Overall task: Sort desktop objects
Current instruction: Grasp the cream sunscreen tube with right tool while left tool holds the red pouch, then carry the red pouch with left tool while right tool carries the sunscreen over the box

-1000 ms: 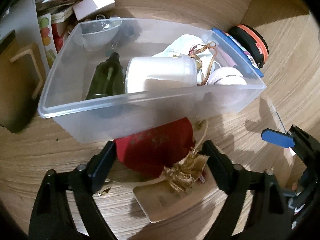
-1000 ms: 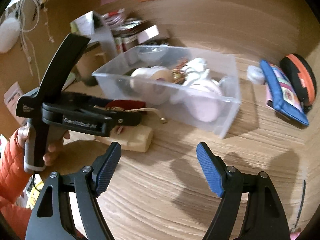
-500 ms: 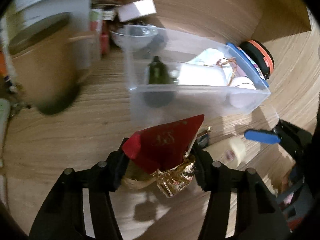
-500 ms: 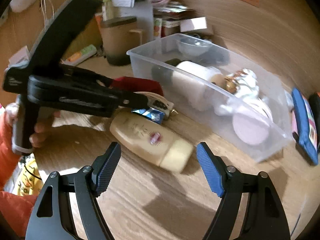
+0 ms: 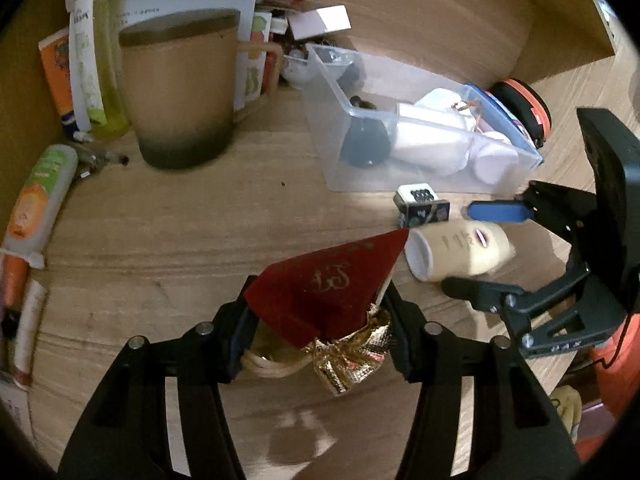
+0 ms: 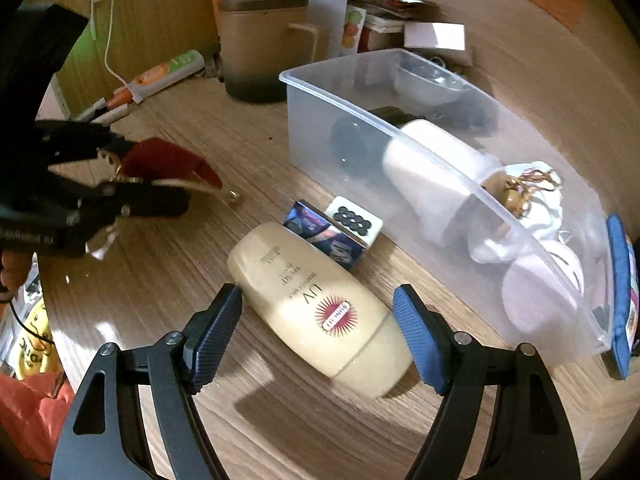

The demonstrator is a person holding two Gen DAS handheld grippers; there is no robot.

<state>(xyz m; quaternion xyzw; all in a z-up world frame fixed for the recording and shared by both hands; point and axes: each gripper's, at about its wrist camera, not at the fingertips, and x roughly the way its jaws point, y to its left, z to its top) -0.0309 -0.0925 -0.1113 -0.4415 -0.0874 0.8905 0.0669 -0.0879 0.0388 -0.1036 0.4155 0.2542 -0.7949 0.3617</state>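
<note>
My left gripper [image 5: 318, 336] is shut on a red pouch [image 5: 328, 284] with a gold ruffled top and holds it above the wooden desk. The pouch also shows at the left of the right wrist view [image 6: 168, 160]. My right gripper [image 6: 318, 332] is open, its blue pads on either side of a cream UV sunscreen bottle [image 6: 316, 304] lying on the desk; the bottle also shows in the left wrist view [image 5: 460, 254]. A clear plastic bin [image 6: 400, 120] holds a white cylinder, a dark bottle and several small items.
A small blue box [image 6: 326, 238] and a white tile with black dots [image 6: 354, 220] lie between bottle and bin. A tan mug [image 5: 180, 88] stands at the back left, with tubes [image 5: 40, 200] nearby. Pencil cases [image 6: 620, 288] lie beyond the bin.
My left gripper closed on the red pouch, lifted it and carried it left, away from the bin. My right gripper moved in over the sunscreen bottle, which the pouch had covered.
</note>
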